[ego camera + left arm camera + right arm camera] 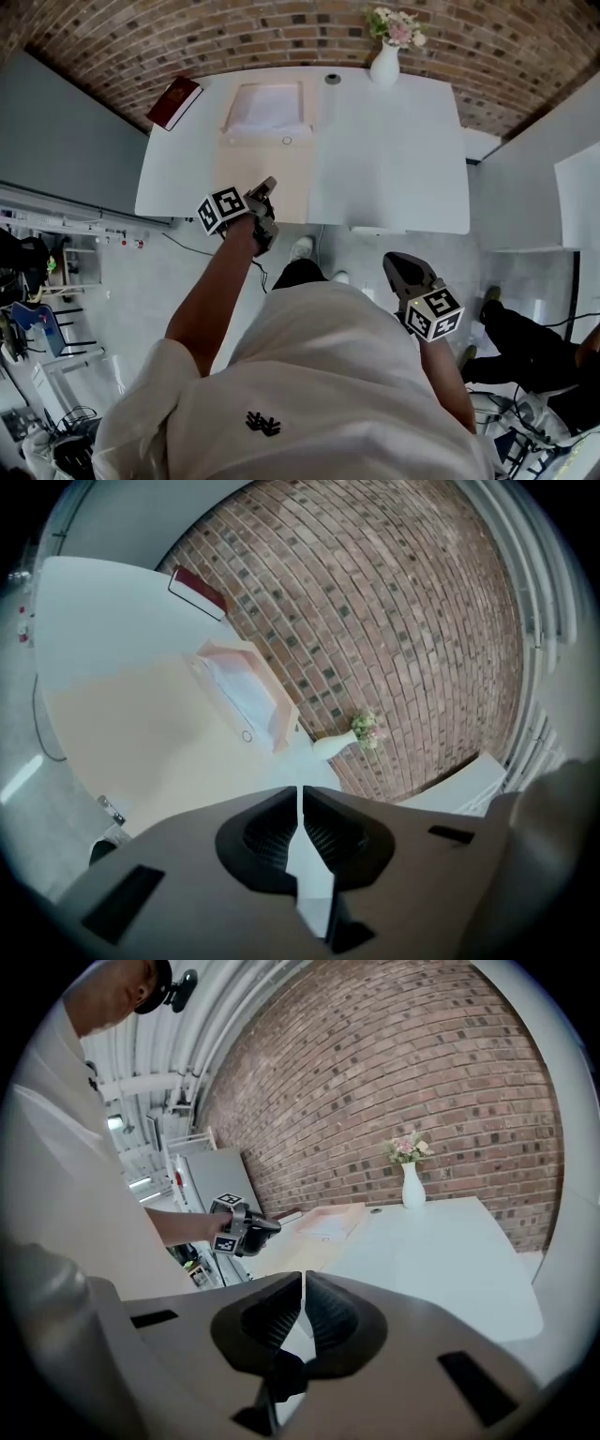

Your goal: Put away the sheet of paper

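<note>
A cream sheet of paper (281,173) (141,733) lies flat on the white table (394,159), in front of a shallow pale tray (267,84) (281,726) that holds white paper. My left gripper (269,187) (301,803) hovers at the sheet's near left corner by the table's front edge. Its jaws are shut, and whether they pinch the sheet's edge I cannot tell. My right gripper (398,265) (304,1288) hangs back beside my body, off the table, jaws shut and empty. The right gripper view also takes in the left gripper (272,1227).
A red book (174,101) (199,591) rests at the table's back left corner. A white vase with flowers (385,66) (411,1188) stands at the back edge before a brick wall. A person's dark legs (525,347) are at the right on the floor.
</note>
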Motion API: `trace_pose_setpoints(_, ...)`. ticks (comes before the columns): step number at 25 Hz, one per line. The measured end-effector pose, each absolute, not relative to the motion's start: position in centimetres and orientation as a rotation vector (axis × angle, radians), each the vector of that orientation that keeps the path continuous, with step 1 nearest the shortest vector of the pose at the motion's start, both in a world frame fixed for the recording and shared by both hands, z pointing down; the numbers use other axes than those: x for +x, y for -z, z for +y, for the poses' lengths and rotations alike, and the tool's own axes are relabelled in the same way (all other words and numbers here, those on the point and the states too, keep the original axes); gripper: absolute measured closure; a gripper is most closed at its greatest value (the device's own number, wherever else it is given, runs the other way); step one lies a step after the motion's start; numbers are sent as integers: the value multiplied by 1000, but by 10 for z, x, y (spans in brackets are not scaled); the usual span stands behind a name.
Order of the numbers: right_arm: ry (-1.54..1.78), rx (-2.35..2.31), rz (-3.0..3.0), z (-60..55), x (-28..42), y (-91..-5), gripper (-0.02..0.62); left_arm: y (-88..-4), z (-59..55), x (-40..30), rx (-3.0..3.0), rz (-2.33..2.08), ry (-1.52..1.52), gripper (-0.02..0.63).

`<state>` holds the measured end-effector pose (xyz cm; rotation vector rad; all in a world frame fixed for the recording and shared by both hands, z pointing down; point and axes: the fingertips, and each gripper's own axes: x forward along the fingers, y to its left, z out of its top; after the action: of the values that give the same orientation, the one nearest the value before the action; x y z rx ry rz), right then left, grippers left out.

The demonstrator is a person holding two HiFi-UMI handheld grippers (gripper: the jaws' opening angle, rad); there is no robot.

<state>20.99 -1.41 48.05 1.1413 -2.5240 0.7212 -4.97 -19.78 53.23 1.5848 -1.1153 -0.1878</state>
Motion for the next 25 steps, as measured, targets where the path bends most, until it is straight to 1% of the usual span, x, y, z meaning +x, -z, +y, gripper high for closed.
trace_pose_setpoints(12,-712,1152,-2523,-2,217,-481,563,-518,-143,5,1788,-925,39,581)
trace_pose_setpoints(25,-687,1132,-2527,1,208,-477,566,-511,-134,9,1825,-900,14,581)
